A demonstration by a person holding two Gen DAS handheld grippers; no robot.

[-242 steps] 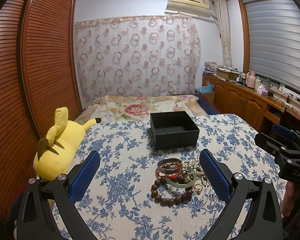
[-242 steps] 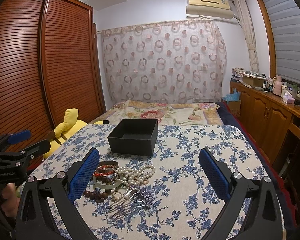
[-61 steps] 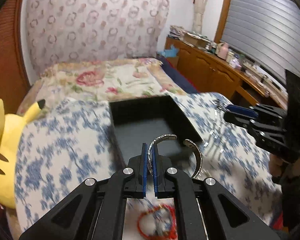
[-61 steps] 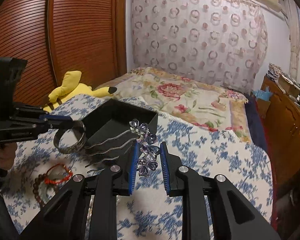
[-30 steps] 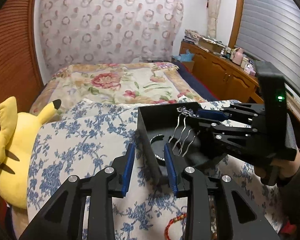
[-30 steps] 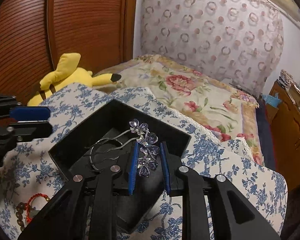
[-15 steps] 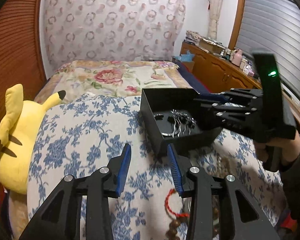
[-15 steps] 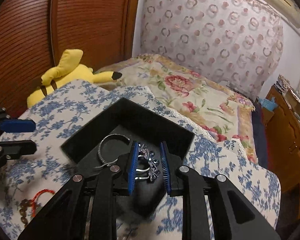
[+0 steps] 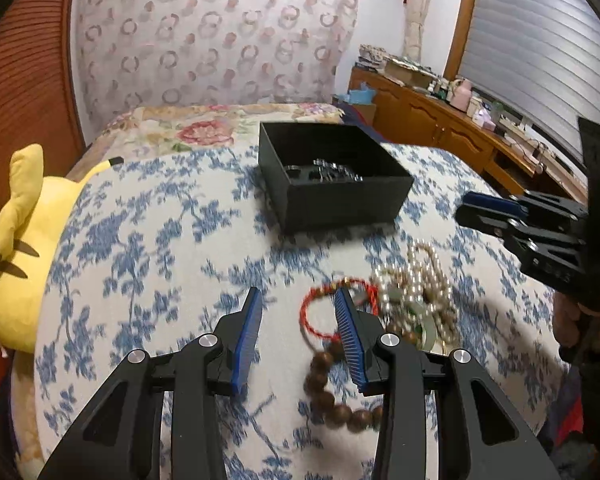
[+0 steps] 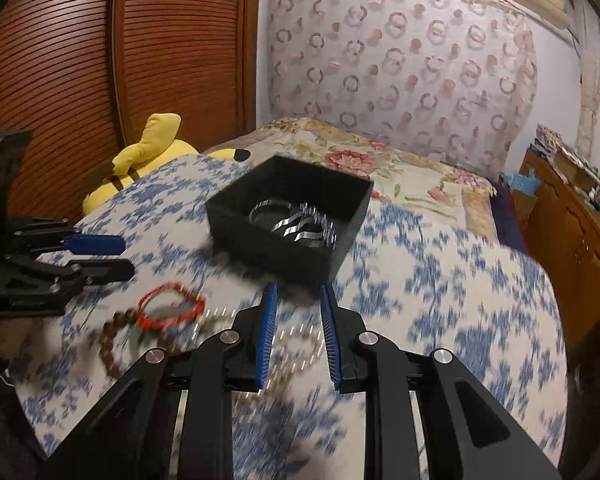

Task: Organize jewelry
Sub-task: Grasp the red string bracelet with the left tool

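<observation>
A black open box (image 9: 383,179) stands on the blue-flowered cloth, also in the right wrist view (image 10: 236,222). A silver bangle (image 10: 270,208) and a flowered hair comb (image 10: 319,226) lie inside it. A red cord bracelet (image 9: 319,312), brown wooden beads (image 9: 331,400), a pearl strand (image 9: 423,276) and a green jade bangle (image 9: 429,330) lie in a heap nearer me. My left gripper (image 9: 298,308) is open and empty just left of the heap. My right gripper (image 10: 298,304) is open and empty above the pearls, near the box.
A yellow plush toy (image 9: 24,248) lies at the cloth's left edge. A bed with a floral cover (image 9: 204,128) is behind the box. Wooden cabinets (image 9: 431,120) run along the right wall and a slatted wardrobe (image 10: 100,60) along the left.
Both grippers have drawn back from the box toward the heap and opened wider. The bangle and the hair comb now lie in the box.
</observation>
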